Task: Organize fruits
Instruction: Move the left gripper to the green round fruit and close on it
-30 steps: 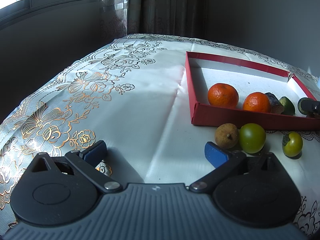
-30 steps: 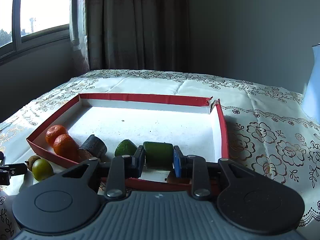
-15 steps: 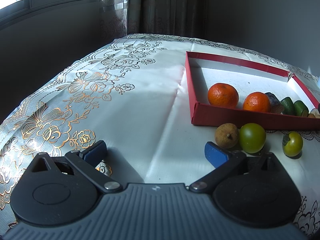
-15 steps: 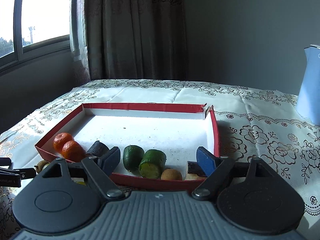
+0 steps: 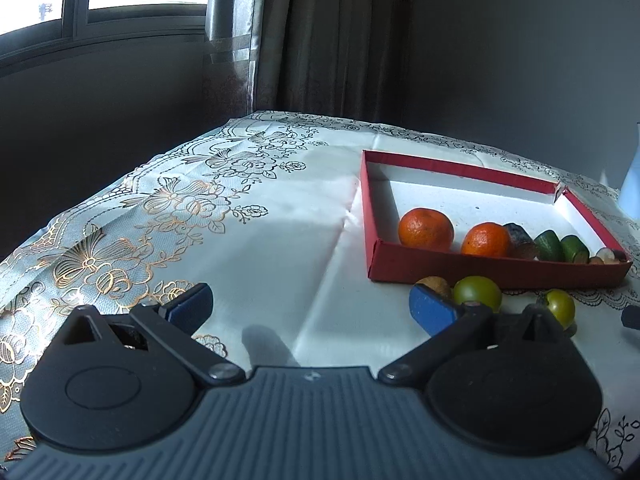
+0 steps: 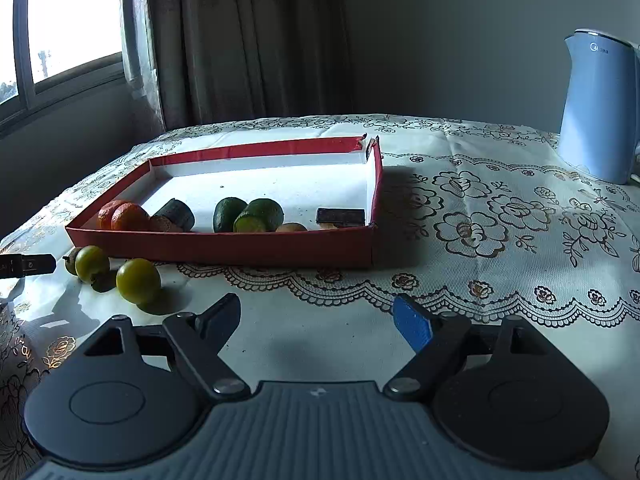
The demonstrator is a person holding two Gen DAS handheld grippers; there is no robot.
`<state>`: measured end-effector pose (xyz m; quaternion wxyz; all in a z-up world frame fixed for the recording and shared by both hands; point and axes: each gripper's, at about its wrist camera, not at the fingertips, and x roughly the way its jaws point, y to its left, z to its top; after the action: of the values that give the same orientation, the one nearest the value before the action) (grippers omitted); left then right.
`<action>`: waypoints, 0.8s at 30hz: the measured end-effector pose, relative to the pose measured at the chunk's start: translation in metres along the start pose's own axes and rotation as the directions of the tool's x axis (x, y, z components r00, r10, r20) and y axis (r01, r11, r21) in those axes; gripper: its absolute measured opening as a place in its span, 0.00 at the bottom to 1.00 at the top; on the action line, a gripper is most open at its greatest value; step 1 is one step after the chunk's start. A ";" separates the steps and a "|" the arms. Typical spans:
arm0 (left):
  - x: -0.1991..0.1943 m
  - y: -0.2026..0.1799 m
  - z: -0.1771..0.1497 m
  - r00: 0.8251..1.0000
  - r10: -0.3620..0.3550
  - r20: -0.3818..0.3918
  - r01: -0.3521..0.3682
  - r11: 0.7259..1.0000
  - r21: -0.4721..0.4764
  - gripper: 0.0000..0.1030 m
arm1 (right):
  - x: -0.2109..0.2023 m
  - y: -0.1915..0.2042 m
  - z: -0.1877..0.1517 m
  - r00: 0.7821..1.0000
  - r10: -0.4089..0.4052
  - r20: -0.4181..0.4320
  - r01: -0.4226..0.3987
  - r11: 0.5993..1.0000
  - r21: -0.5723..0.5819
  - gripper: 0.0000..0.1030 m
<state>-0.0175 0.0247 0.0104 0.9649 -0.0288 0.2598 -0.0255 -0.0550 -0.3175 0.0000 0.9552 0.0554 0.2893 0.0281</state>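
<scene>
A red tray [image 6: 240, 246] holds two oranges [image 5: 426, 229], a dark piece [image 6: 178, 212], two green pieces [image 6: 256, 214] and small bits along its near wall. In front of the tray, on the tablecloth, lie a brown fruit [image 5: 434, 285] and two green fruits [image 5: 477, 294] [image 6: 138, 281]. My left gripper [image 5: 310, 309] is open and empty, its right finger close beside the brown fruit. My right gripper [image 6: 318, 318] stands open and empty over the cloth, short of the tray's near wall and to the right of the green fruits.
A light blue kettle [image 6: 596, 108] stands at the back right of the table. A flowered tablecloth [image 5: 180, 208] covers the table, which ends at a wall, window and curtain [image 6: 248, 40]. A finger of the left gripper [image 6: 28, 266] shows at the left edge.
My right gripper let go of a green piece inside the tray, opened wide and drew back out of the tray. The left gripper tipped up a little.
</scene>
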 end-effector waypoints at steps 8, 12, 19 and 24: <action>-0.030 -0.080 0.006 0.980 -0.195 0.027 0.188 0.966 0.179 1.00 | 0.000 -0.007 0.001 1.000 0.012 0.006 -0.012 0.999 0.045 0.81; -0.029 -0.120 0.003 0.974 -0.226 0.031 0.207 0.933 0.295 1.00 | 0.001 -0.013 0.001 1.000 0.019 0.004 -0.019 0.996 0.091 0.81; -0.013 -0.143 0.000 0.964 -0.265 -0.026 0.260 0.914 0.313 0.83 | 0.001 -0.025 0.001 1.000 0.025 0.011 -0.026 0.986 0.165 0.81; -0.007 -0.148 -0.005 0.953 -0.297 -0.061 0.301 0.901 0.313 0.72 | 0.002 -0.029 0.002 0.999 0.032 0.013 -0.034 0.982 0.188 0.81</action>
<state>-0.0313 -0.1230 0.0196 0.9399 0.0879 0.2506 -0.2147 -0.0522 -0.3458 -0.0032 0.9466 0.1501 0.2848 0.0162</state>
